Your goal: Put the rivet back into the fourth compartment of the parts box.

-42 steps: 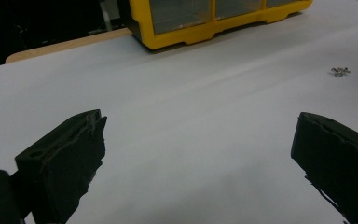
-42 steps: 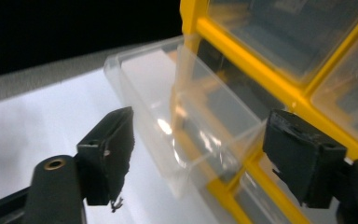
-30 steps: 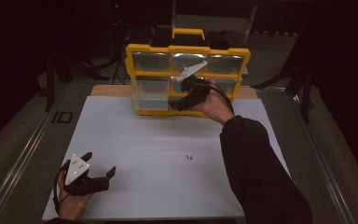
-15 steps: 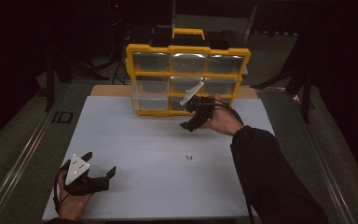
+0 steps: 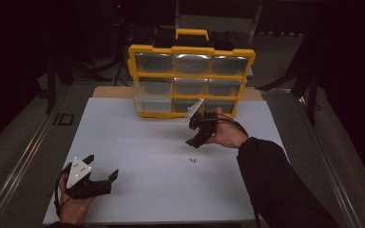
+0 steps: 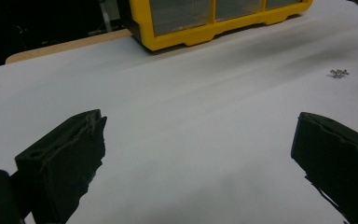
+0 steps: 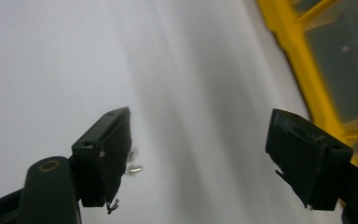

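Note:
A yellow organizer (image 5: 191,80) with clear drawers stands at the back of the white mat; its lower-left drawer (image 5: 153,102) is pulled out a little. A small metal part (image 5: 192,160) lies on the mat in front of it. My right gripper (image 5: 195,137) hovers just above and behind that part, open and empty. In the right gripper view the part (image 7: 133,168) lies beside the left jaw and the organizer (image 7: 317,60) is at the right. My left gripper (image 5: 103,165) rests open near the front left; its own view shows the part (image 6: 339,73) far right.
The white mat (image 5: 138,142) covers the table, with a strip of wooden edge (image 5: 111,91) behind it. A metal rail (image 5: 26,156) runs along the left side. Dark stands and cables sit behind the organizer.
My right gripper has drawn back from the organizer's drawers and come down toward the mat, near the small metal part. The left gripper has stayed put.

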